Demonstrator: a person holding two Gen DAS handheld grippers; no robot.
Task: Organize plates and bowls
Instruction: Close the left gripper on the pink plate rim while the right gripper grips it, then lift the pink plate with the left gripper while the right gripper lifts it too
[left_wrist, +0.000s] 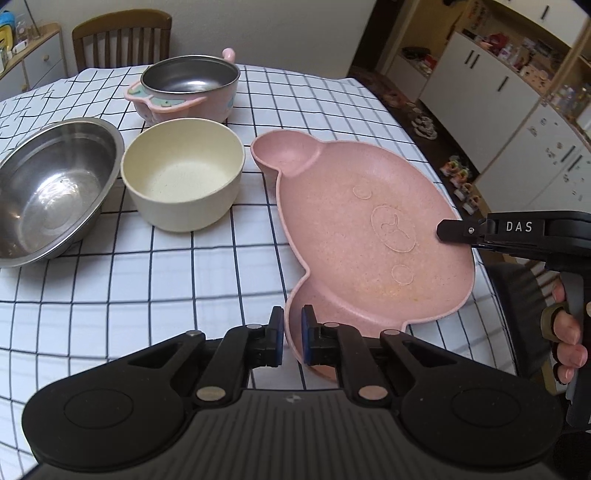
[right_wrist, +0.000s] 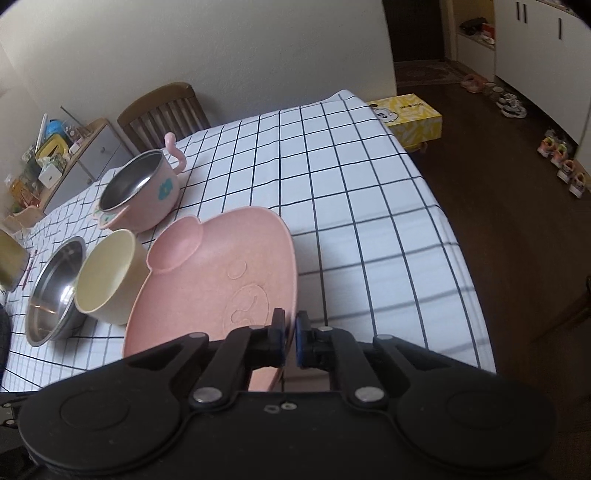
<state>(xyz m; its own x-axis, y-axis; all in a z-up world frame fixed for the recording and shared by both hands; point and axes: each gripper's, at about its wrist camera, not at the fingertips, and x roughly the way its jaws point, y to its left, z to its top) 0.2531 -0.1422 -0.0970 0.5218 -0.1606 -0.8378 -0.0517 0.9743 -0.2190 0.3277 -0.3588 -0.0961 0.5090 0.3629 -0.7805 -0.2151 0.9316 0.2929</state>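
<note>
1. Down at the bottom middle of the left wrist view, the left tool sits narrow, straddling the rim of the pink bear-shaped speckled plate at its near ear lobe. The pads look close on either side of the rim, so I'd call that a pinch on the plate.
2. Over at the right edge of that same view, the right tool comes in from the side, its fingers over the plate's far rim. In the right wrist view its jaws are narrow too, with the rim running between them, so it's gripping the plate as well.
3. The plate itself takes up the centre-right of the left view, on the white black-grid tablecloth surface. In the right view it looks tilted up off the cloth, though I can't tell how much.
4. To its left: the cream round bowl, just beside it the shiny steel bowl, and further up the frame the pink steel-lined handled bowl.
5. My read: this is the pick-up step for the plate, two-handed.
6. Next move probably calls for lifting it level with both tools together and clearing the cream bowl before setting it wherever the stack goes.
</note>
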